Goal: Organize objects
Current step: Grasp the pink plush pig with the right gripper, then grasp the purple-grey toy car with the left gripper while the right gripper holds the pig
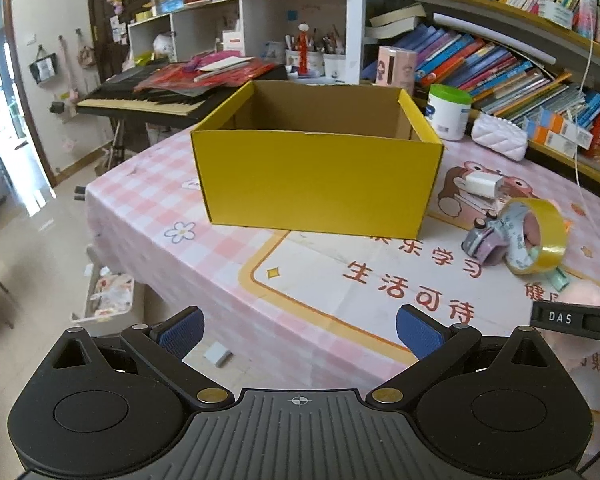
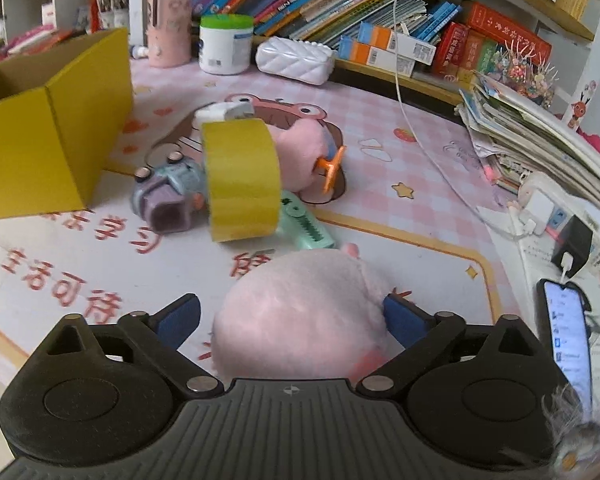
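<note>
With right gripper (image 2: 292,320) wide around pink plush (image 2: 300,312), not yet pinching: grasp step; next, squeeze, carry to yellow box (image 2: 56,132) at ten o'clock.

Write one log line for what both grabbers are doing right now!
left gripper: open, empty, facing yellow box | right gripper: open around pink plush toy, not yet gripped | box looks empty

The table mat (image 1: 380,280) reads "生活可待" in red; a black strap (image 1: 560,318) reads "DAS".
</note>
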The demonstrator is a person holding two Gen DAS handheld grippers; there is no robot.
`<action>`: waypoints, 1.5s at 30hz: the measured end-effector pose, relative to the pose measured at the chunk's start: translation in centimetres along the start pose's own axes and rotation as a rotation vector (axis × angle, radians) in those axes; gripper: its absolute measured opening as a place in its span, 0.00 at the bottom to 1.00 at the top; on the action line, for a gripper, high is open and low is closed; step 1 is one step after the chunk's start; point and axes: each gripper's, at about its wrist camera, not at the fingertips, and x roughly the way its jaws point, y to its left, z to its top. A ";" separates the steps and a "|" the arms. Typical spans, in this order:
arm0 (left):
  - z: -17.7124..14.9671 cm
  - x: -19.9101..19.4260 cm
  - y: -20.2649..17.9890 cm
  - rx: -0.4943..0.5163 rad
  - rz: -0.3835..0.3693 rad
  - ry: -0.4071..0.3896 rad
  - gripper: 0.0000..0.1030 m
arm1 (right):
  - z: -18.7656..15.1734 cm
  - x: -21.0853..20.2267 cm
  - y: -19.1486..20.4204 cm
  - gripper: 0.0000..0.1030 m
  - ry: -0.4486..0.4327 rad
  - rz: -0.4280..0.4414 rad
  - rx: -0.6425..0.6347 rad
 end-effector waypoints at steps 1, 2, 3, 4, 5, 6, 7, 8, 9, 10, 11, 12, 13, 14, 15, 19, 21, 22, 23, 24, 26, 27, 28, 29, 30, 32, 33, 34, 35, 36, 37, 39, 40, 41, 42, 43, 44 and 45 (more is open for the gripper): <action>0.0 0.0 -0.1 0.002 0.002 -0.001 1.00 | -0.1 0.2 -0.1 0.77 -0.002 -0.021 -0.005; 0.0 0.0 -0.2 0.007 0.001 -0.002 1.00 | -0.2 0.3 -0.3 0.74 -0.007 -0.042 -0.005; 0.0 0.0 -0.4 0.011 -0.002 -0.002 1.00 | -0.3 0.4 -0.6 0.74 -0.010 -0.043 -0.001; 0.0 0.0 -0.6 0.016 -0.009 -0.001 1.00 | -0.3 0.3 -1.0 0.72 -0.017 -0.027 0.013; 0.0 0.1 -0.9 0.022 -0.020 0.002 1.00 | -0.4 0.2 -1.4 0.70 -0.021 -0.016 0.024; 0.1 0.2 -1.2 0.029 -0.028 0.004 1.00 | -0.4 0.1 -1.7 0.69 -0.023 -0.005 0.036; 0.1 0.3 -1.6 0.040 -0.037 0.005 1.00 | -0.4 -0.2 -2.2 0.68 -0.026 0.010 0.051; 0.1 0.3 -2.0 0.051 -0.048 0.003 1.00 | -0.4 -0.5 -2.6 0.67 -0.031 0.028 0.068; 0.2 0.3 -2.4 0.062 -0.065 0.000 1.00 | -0.4 -1.1 -3.1 0.67 -0.044 0.051 0.092; 0.3 0.4 -2.9 0.071 -0.082 -0.003 1.00 | -0.4 -1.7 -3.6 0.67 -0.067 0.067 0.110; 0.3 0.5 -3.3 0.078 -0.098 -0.005 1.00 | -0.3 -2.4 -3.9 0.67 -0.092 0.074 0.117; 0.4 0.6 -3.8 0.086 -0.116 -0.006 1.00 | -0.2 -3.1 -4.3 0.67 -0.119 0.079 0.122; 0.4 0.7 -4.3 0.096 -0.140 -0.005 1.00 | -0.2 -3.9 -4.7 0.67 -0.149 0.086 0.130; 0.5 0.9 -4.9 0.103 -0.167 0.000 1.00 | -0.1 -4.7 -5.2 0.67 -0.177 0.093 0.140; 0.5 1.1 -5.4 0.110 -0.196 0.006 1.00 | 0.0 -5.2 -5.6 0.67 -0.194 0.096 0.147; 0.6 1.9 -8.5 0.184 -0.228 0.027 0.99 | -0.3 -7.2 -7.3 0.68 -0.235 0.109 0.166; 0.7 2.4 -9.5 0.211 -0.246 0.034 0.98 | -0.5 -7.8 -7.9 0.68 -0.240 0.111 0.173; 0.8 2.7 -10.1 0.221 -0.255 0.037 0.98 | -0.6 -8.0 -8.3 0.68 -0.242 0.107 0.176; 0.8 2.9 -10.6 0.223 -0.261 0.036 0.98 | -0.7 -8.2 -8.5 0.68 -0.245 0.102 0.177; 1.0 3.0 -10.9 0.222 -0.270 0.031 0.94 | -0.8 -8.4 -8.9 0.68 -0.251 0.095 0.177; 1.3 3.4 -11.9 0.224 -0.296 0.024 0.88 | -1.0 -8.7 -9.5 0.68 -0.259 0.080 0.175; 1.5 3.6 -12.5 0.225 -0.306 0.019 0.84 | -1.0 -8.8 -9.8 0.68 -0.262 0.070 0.173; 1.7 3.9 -13.0 0.227 -0.315 0.013 0.83 | -1.1 -8.8 -10.1 0.68 -0.263 0.063 0.172; 1.9 4.1 -13.6 0.229 -0.319 0.006 0.80 | -1.1 -8.8 -10.3 0.68 -0.262 0.057 0.170; 2.2 4.6 -14.1 0.233 -0.317 0.000 0.76 | -1.2 -8.7 -10.6 0.68 -0.260 0.051 0.169; 2.5 5.7 -14.9 0.240 -0.294 -0.007 0.71 | -1.4 -8.6 -11.2 0.68 -0.254 0.047 0.165; 2.7 6.4 -15.1 0.235 -0.280 0.003 0.67 | -1.5 -8.6 -11.4 0.68 -0.250 0.046 0.162; 2.8 7.2 -15.3 0.226 -0.266 0.015 0.65 | -1.6 -8.4 -11.6 0.68 -0.246 0.047 0.158; 3.0 7.9 -15.3 0.213 -0.249 0.025 0.62 | -1.6 -8.4 -11.8 0.68 -0.243 0.049 0.154; 3.1 8.5 -15.3 0.201 -0.234 0.032 0.61 | -1.6 -8.3 -11.9 0.68 -0.240 0.052 0.147; 3.2 9.1 -15.2 0.188 -0.223 0.035 0.60 | -1.7 -8.3 -12.0 0.68 -0.238 0.058 0.140; 3.5 9.9 -15.3 0.170 -0.219 0.034 0.60 | -1.8 -8.2 -12.0 0.68 -0.238 0.075 0.123; 3.6 10.1 -15.5 0.164 -0.223 0.031 0.60 | -1.8 -8.2 -11.9 0.68 -0.238 0.084 0.115; 3.7 10.4 -15.8 0.160 -0.226 0.027 0.60 | -1.8 -8.2 -11.8 0.68 -0.238 0.094 0.106; 3.9 10.7 -16.0 0.156 -0.226 0.024 0.61 | -1.8 -8.2 -11.7 0.68 -0.237 0.105 0.096; 3.9 11.0 -16.3 0.149 -0.229 0.022 0.61 | -1.9 -8.2 -11.5 0.68 -0.236 0.118 0.085; 4.2 11.4 -16.6 0.138 -0.237 0.021 0.61 | -1.9 -8.1 -11.4 0.68 -0.234 0.126 0.077; 4.3 11.8 -16.9 0.133 -0.243 0.025 0.61 | -1.9 -8.1 -11.2 0.68 -0.229 0.136 0.066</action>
